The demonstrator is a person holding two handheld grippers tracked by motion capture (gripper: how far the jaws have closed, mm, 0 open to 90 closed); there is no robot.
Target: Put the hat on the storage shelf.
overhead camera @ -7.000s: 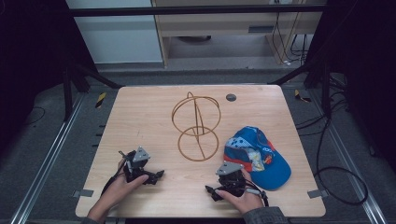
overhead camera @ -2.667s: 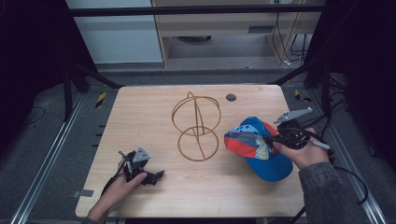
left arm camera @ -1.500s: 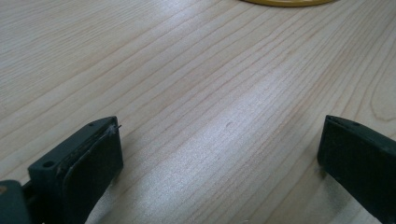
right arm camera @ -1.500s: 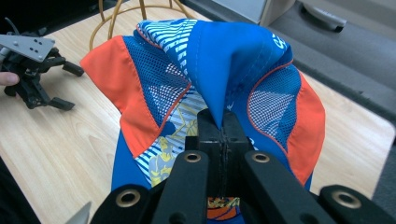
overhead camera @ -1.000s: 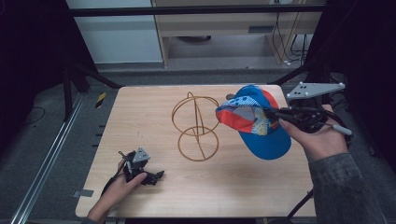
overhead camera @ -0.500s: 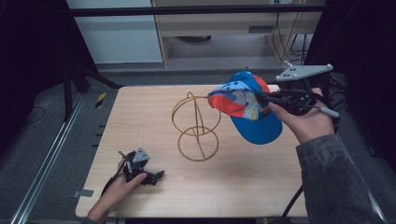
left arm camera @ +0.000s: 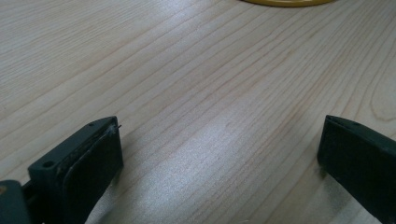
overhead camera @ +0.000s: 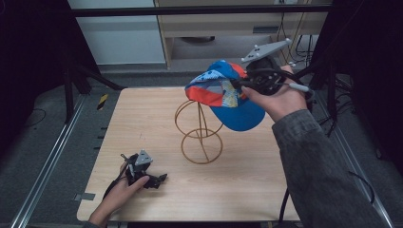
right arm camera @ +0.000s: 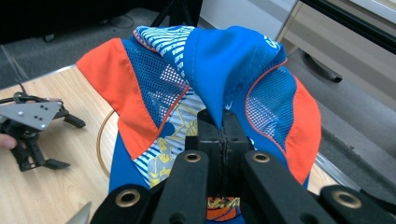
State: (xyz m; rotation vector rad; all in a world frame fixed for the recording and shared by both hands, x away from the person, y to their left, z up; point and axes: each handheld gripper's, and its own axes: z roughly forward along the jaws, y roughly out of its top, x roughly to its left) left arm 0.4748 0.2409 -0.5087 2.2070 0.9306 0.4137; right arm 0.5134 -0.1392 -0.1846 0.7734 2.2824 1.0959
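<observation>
The right gripper [overhead camera: 240, 84] is clamped on a fold of the blue and orange cap [overhead camera: 223, 97], which hangs in the air just above the gold wire stand [overhead camera: 199, 135], its brim toward the stand's right. The left gripper [overhead camera: 159, 179] rests on the table [overhead camera: 142, 123] well left of the stand, jaws spread wide around nothing.

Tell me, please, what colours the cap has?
The cap is blue with orange panels and a striped white patch; the right gripper view shows it best.
</observation>
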